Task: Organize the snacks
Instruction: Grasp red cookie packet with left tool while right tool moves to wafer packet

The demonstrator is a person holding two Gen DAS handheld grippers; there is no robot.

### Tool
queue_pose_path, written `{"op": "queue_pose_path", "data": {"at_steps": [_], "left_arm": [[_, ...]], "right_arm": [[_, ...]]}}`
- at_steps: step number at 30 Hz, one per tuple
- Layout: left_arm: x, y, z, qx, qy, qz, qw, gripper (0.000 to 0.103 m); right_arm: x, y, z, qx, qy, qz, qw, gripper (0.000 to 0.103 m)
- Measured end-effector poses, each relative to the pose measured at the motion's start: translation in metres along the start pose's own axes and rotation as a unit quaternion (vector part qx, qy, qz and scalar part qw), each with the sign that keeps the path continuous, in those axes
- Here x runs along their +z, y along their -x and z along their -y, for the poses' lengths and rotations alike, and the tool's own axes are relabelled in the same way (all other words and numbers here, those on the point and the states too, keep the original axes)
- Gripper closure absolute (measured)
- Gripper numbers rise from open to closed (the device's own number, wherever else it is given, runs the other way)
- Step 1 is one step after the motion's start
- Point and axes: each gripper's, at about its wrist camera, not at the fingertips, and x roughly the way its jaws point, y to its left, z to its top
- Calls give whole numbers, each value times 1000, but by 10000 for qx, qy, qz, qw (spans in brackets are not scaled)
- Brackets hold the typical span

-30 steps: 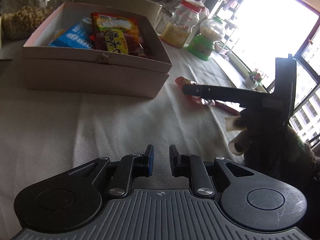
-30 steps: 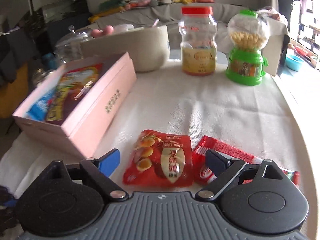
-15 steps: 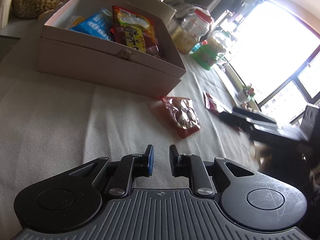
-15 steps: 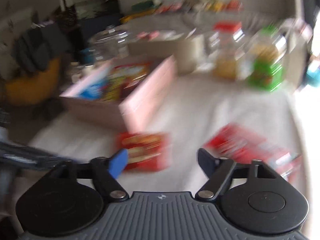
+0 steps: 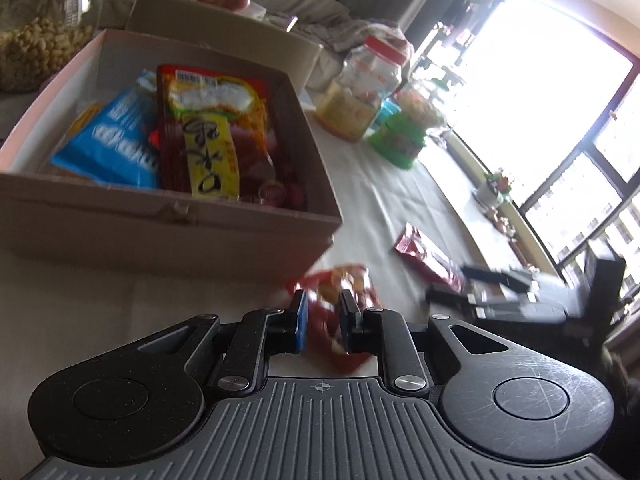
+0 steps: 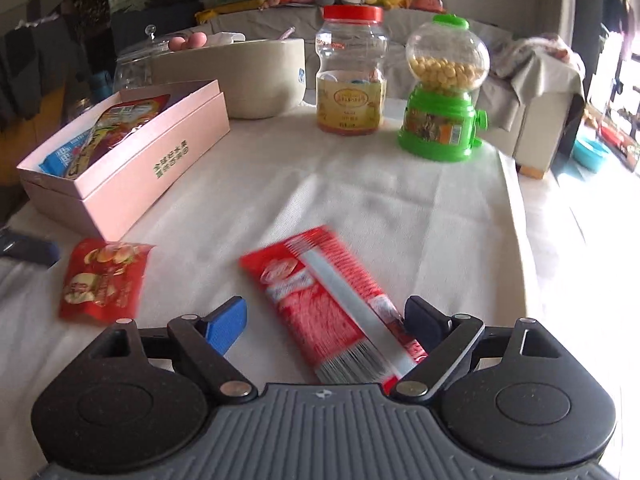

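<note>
White tablecloth [image 6: 360,184]: left tongs [image 5: 323,320] straddle red snack pouch [image 5: 340,292] (blurred).

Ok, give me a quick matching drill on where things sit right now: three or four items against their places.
Items:
1. blue snack packet
2. small red packet
3. long red packet
4. green candy dispenser

Places:
A. between the right gripper fingers
B. far end of the table, beside the red-lidded jar
C. inside the pink box
D. on the cloth just outside the box corner

Pairs: 1-C, 2-D, 3-A, 4-B
</note>
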Motion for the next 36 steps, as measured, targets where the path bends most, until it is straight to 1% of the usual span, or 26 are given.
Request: {"op": "queue_pose_path", "data": {"at_steps": [2,3,6,7,9,10,11,12,14,17,19,20,21,22,23,24,26,27,29,31,34,36], "left_arm": [[6,-7,6,47,-151,153,9998,84],[9,-12,11,53,-340,189,9992,84],[10,-28,32,-26,-924,64,9957,84],[9,-32,42,-11,-1206,18,9927,84],[5,-40,61,97,-1830,-64,9830,84],[4,-43,67,216,-2015,-75,9792,84],[3,-47,69,343,-2065,-85,9778,84],[2,-49,67,412,-2028,-128,9783,84],[-1,-51,61,415,-1895,-186,9808,84],[-7,-38,48,242,-1596,-220,9866,84],[-11,-28,37,33,-1307,-302,9910,84],[-14,-22,31,-90,-1125,-364,9929,84],[-18,-17,26,-200,-969,-413,9942,84],[-21,-11,21,-280,-839,-474,9949,84],[-25,-6,16,-337,-744,-533,9952,84],[-29,-1,12,-386,-664,-580,9954,84],[-35,9,5,-467,-548,-617,9955,84],[-36,14,1,-496,-493,-600,9957,84],[-36,23,-7,-501,-414,-463,9968,84],[-34,27,-15,-463,-328,-324,9979,84],[-30,28,-23,-439,-189,-278,9985,84],[-31,28,-21,-601,-234,-379,9972,84]], "right_arm": [[-5,10,-9,275,-96,-27,9996,17],[-10,15,-15,382,-134,-53,9992,17],[-26,30,-37,489,-56,-21,9988,17],[-31,35,-43,518,-44,-3,9986,18],[-38,44,-47,586,-172,54,9981,18],[-40,47,-47,578,-273,94,9979,18],[-42,48,-46,515,-381,135,9979,18],[-43,50,-45,443,-501,179,9976,18],[-39,51,-41,371,-764,310,9959,18],[-28,50,-35,430,-1127,596,9909,18],[-18,44,-34,472,-1283,672,9883,18],[-13,39,-35,500,-1314,663,9878,23],[-8,32,-39,549,-1296,608,9882,33],[-4,25,-44,612,-1233,506,9892,39],[-1,17,-50,674,-1150,390,9903,52],[1,11,-57,711,-1061,290,9914,60],[1,2,-73,776,-858,98,9932,63],[0,2,-80,801,-759,124,9938,63],[-5,6,-89,960,-673,91,9931,63],[-12,11,-92,1188,-744,47,9901,63],[-26,26,-100,1208,-631,120,9906,63],[-35,38,-100,1249,-674,187,9897,63]]}}
